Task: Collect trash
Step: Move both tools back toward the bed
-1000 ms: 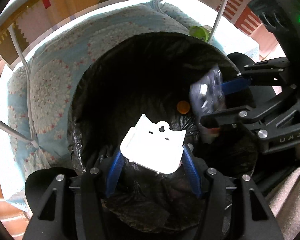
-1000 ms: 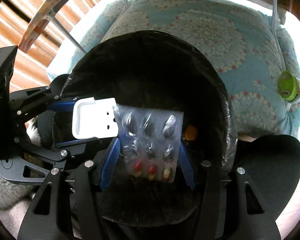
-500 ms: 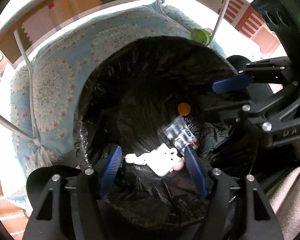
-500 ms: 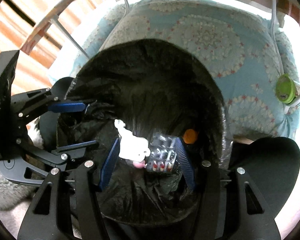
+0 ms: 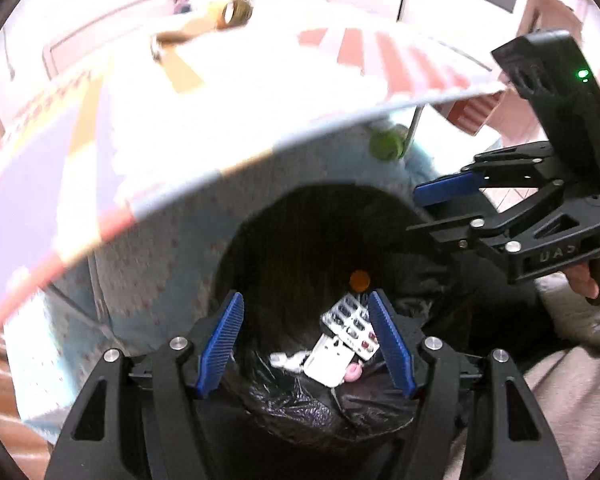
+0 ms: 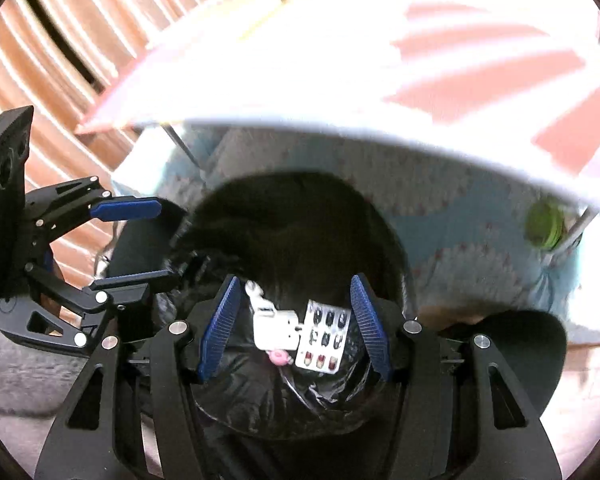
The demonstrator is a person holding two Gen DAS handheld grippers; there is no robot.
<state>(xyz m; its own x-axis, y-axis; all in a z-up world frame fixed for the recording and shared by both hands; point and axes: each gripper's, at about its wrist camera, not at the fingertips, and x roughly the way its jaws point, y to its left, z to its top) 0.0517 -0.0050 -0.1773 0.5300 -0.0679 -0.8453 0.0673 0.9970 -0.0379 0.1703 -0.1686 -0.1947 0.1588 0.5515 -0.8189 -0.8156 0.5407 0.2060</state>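
Observation:
A black bin bag (image 5: 300, 240) (image 6: 292, 216) gapes open below both grippers. Inside it lie a white plastic tray (image 5: 329, 362) (image 6: 275, 330), a silver pill blister pack (image 5: 354, 326) (image 6: 326, 336), a small pink bit (image 6: 278, 357) and an orange cap (image 5: 359, 279). My left gripper (image 5: 306, 342) is open and empty above the bag. My right gripper (image 6: 294, 326) is open and empty above the bag too. Each gripper shows in the other's view, the right (image 5: 448, 208) and the left (image 6: 140, 240), both open.
The bag sits against a light blue patterned cushion (image 5: 156, 256) (image 6: 480, 220) on a white wire chair. A green cup (image 5: 386, 145) (image 6: 542, 224) rests on the cushion. A striped tablecloth edge (image 5: 220, 160) (image 6: 380, 120) hangs over the chair.
Both grippers opened and dropped the white tray and the blister pack into the bag. Both then rose and drew back, bringing the tablecloth into view.

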